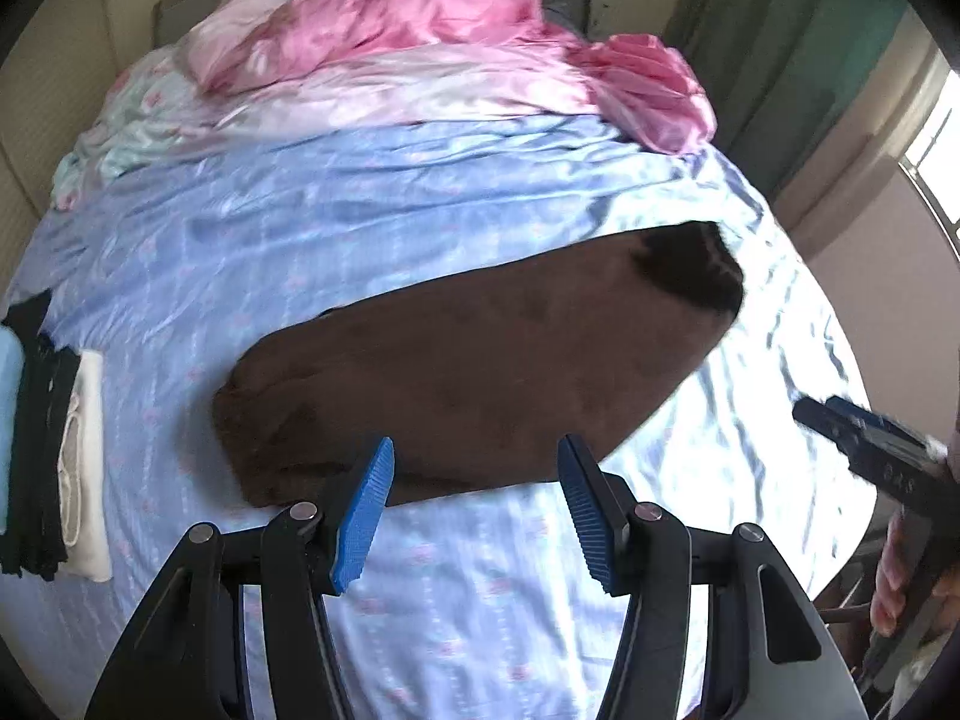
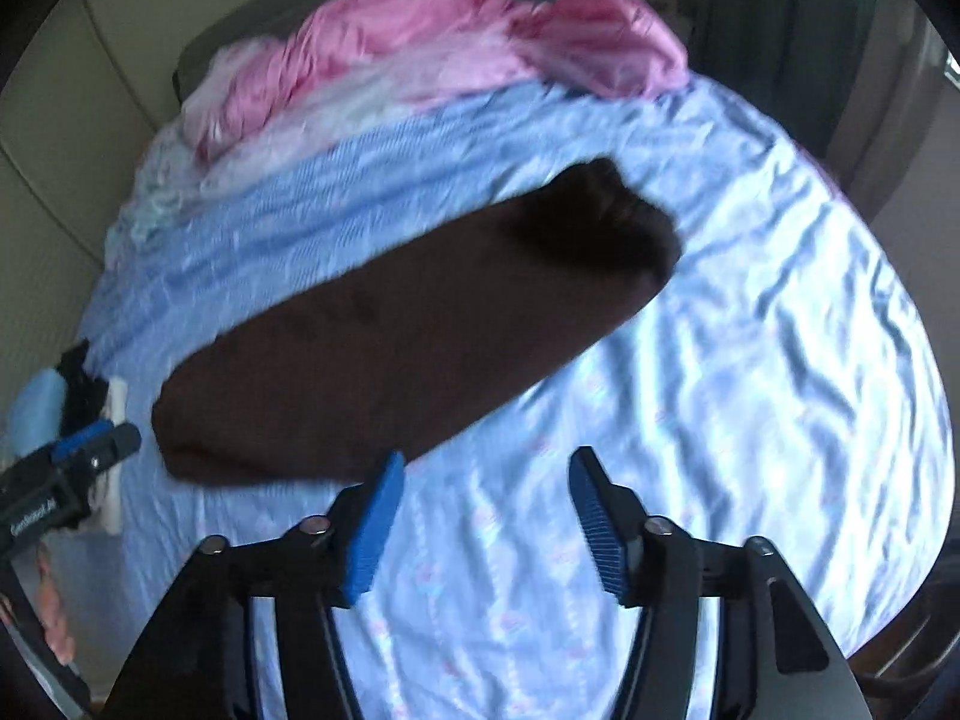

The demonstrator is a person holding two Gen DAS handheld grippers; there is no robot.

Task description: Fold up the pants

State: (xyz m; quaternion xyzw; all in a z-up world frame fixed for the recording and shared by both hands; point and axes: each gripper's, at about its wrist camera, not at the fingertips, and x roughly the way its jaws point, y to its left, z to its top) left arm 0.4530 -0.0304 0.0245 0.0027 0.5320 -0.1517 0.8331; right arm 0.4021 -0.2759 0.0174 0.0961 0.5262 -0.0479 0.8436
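Blue bedsheet (image 1: 456, 192) under folded brown pants (image 1: 480, 372) (both grippers' jaws released, empty).

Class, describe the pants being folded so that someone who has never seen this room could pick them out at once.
Start at the bed, covered by a pale blue sheet. Pink bedding is bunched at its far end, and a small stack of folded clothes sits at the left edge. The pants lie flat across the middle: one long dark brown fuzzy strip, the only brown thing there.
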